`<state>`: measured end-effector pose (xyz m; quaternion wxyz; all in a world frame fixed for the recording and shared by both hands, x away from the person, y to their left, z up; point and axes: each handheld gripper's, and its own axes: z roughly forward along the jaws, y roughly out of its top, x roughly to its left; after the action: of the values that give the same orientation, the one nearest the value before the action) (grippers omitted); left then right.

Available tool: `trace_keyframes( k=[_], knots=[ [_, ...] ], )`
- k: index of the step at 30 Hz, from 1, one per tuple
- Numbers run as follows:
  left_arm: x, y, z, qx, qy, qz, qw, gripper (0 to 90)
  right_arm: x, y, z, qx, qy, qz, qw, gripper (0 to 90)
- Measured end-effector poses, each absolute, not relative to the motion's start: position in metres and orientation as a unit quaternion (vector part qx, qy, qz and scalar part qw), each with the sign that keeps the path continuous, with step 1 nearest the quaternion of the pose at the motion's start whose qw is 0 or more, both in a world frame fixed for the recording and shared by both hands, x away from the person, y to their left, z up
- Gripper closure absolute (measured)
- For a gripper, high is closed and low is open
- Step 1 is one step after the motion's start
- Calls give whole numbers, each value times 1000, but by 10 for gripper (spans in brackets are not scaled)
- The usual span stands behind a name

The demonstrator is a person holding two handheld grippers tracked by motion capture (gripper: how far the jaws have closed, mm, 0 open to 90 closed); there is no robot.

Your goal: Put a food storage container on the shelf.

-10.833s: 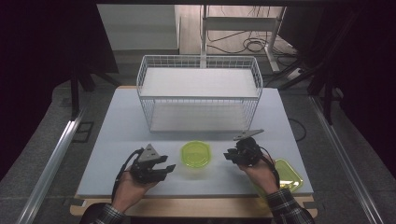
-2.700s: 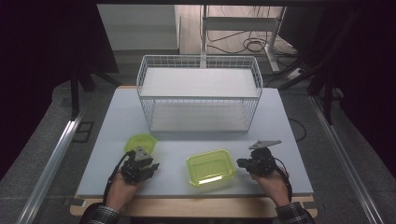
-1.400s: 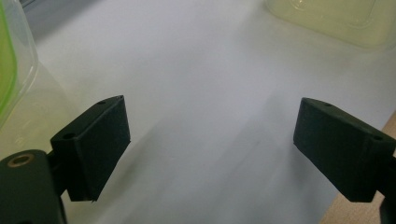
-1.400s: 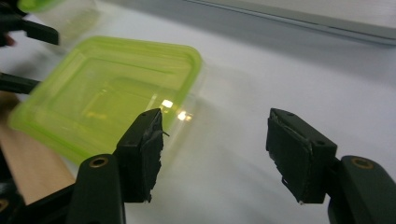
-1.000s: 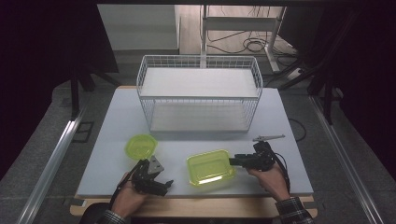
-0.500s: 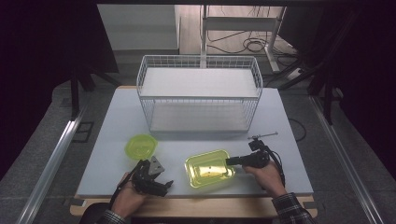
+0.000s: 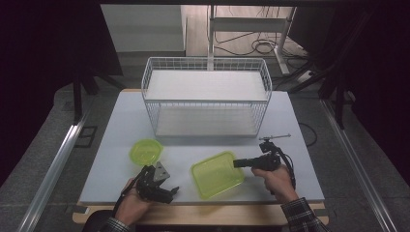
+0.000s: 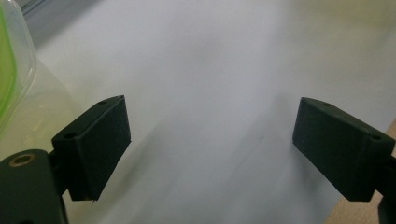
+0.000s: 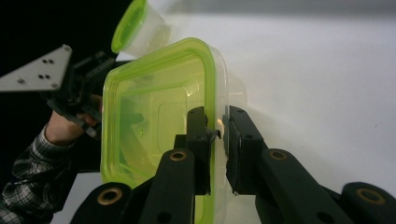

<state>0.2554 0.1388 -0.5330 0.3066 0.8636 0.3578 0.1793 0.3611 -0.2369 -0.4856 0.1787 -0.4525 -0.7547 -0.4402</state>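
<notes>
Moved: the right gripper (image 7: 238,163) has come in to the square box's right rim; its jaws have just been closing with that rim between them. The left hand has stayed put.
Right gripper: pinched narrow on the rim of the square box (image 9: 154,116), one jaw inside, one outside.
Left gripper (image 7: 167,190): jaws wide apart, nothing between them, low over the table (image 7: 300,125).
Square box (image 7: 217,174): near the table's front edge, open side up, long axis running left to right, slightly skewed.
Round cup (image 7: 146,151): to the box's left, apart from it.
Wire basket (image 7: 207,99): at the table's back.
</notes>
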Motion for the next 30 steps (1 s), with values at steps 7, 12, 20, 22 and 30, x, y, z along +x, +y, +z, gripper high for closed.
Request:
trace_keyframes(
  k=[7,12,20,22,30],
  knots=[
    [255,139,-532,862,357,176,314,84,364,-241,-474,-454,-744,-461,165,799],
    [255,138,-532,863,353,178,315,64,367,-244,-461,-453,-736,-477,157,799],
    [255,139,-531,861,351,175,324,42,373,-244,-445,-452,-732,-490,144,799],
    [255,139,-530,858,355,170,329,38,376,-244,-437,-451,-731,-493,137,799],
    [255,141,-529,854,358,163,341,27,381,-244,-418,-451,-725,-506,126,798]
  ],
)
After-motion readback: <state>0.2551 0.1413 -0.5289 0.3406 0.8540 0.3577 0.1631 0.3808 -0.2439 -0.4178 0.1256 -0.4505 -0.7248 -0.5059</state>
